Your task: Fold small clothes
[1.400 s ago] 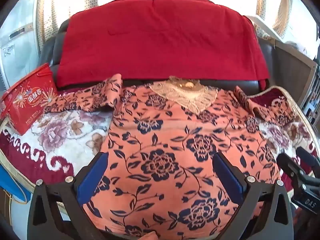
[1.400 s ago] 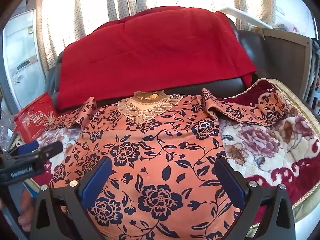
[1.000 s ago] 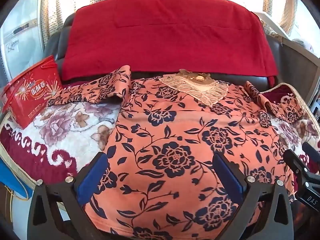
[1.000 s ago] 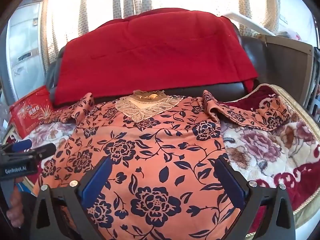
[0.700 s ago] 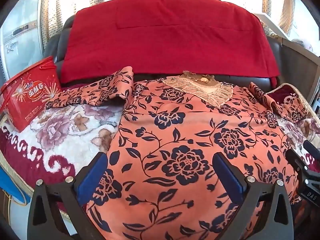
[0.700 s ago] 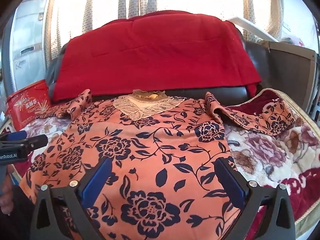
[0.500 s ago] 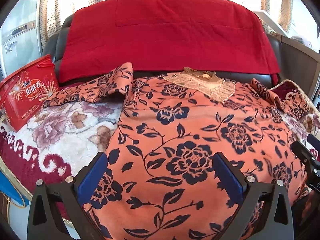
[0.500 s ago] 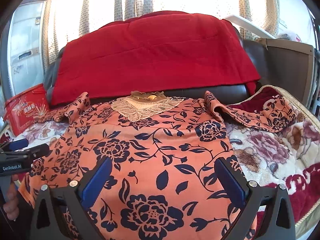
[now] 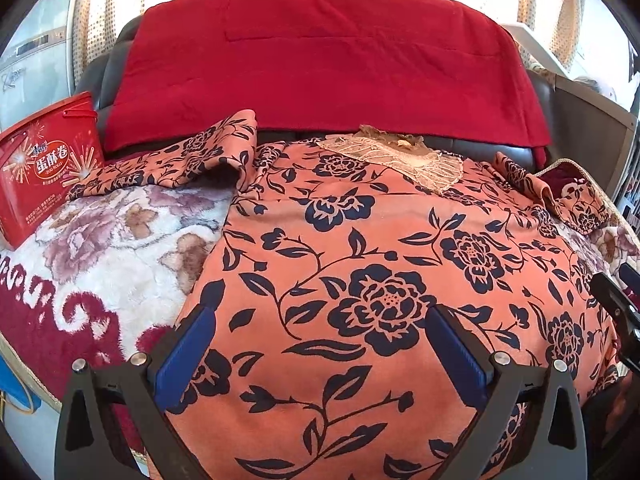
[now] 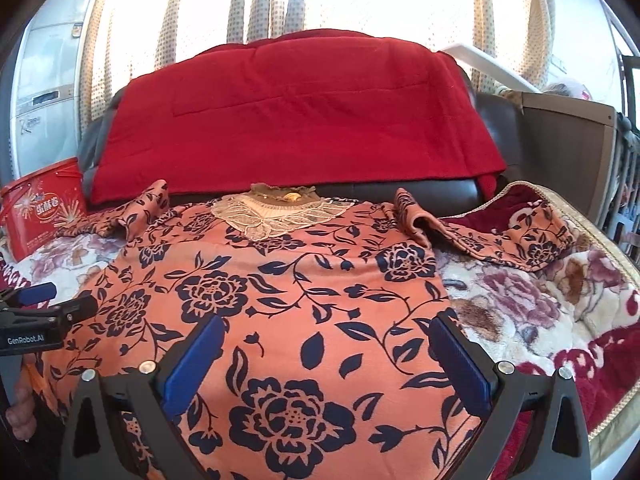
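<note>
The salmon-orange, soft velvety top printed with navy roses and vines (image 9: 360,248) lies spread face up on the seat, its hem nearest both tongs and its cream lace collar panel (image 10: 276,214) at the far end. Its cloth looks plush and matte, bulging gently in the middle. One sleeve (image 9: 188,160) runs out past the left tongs' left finger, creased near the shoulder; the other sleeve (image 10: 504,240) trails off beyond the right tongs' right finger.

The left tongs (image 9: 320,344) stand wide open over the hem, blue ribbed pads (image 9: 188,348) apart with only cloth showing between them, nothing held. The right tongs (image 10: 328,352) are likewise spread wide and empty above the hem.

Beneath the top lies a fluffy cream blanket with mauve flowers and a dark red border (image 10: 540,312). Ahead of both tongs a thick red quilted throw (image 9: 328,60) drapes the dark leather backrest (image 10: 452,196). Far left of the left tongs sits a glossy red egg-roll tin (image 9: 40,168).
</note>
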A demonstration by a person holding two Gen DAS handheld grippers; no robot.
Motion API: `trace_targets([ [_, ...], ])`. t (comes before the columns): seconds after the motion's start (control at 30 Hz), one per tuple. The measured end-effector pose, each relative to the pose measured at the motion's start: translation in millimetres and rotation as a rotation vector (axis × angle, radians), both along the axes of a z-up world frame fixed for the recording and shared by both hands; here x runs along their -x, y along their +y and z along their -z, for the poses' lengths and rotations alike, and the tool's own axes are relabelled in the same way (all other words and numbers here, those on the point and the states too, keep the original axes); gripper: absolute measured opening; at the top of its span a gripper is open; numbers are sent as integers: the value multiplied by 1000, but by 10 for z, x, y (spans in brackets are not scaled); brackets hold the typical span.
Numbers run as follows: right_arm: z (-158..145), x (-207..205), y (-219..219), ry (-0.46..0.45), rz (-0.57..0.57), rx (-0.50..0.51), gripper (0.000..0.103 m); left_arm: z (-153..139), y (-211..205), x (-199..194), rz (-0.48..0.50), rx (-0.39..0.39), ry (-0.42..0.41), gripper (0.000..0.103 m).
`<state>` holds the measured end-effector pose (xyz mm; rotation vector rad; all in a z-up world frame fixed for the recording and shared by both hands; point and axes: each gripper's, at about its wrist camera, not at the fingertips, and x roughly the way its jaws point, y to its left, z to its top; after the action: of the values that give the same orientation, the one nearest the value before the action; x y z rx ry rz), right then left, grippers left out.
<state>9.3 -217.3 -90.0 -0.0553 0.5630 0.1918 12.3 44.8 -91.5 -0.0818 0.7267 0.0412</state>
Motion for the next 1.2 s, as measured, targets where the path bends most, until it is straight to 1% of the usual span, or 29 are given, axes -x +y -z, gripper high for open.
trace_targets([
  [0.13, 15, -29, -46, 12, 18, -7, 103, 5, -2, 0, 0, -1, 0, 103],
  [0.4, 54, -52, -34, 29, 14, -11, 103, 22, -39, -28, 11, -13, 4, 103],
  [1.2, 75, -48, -35, 33, 9, -17, 103, 17, -39, -28, 8, -8, 0, 103],
])
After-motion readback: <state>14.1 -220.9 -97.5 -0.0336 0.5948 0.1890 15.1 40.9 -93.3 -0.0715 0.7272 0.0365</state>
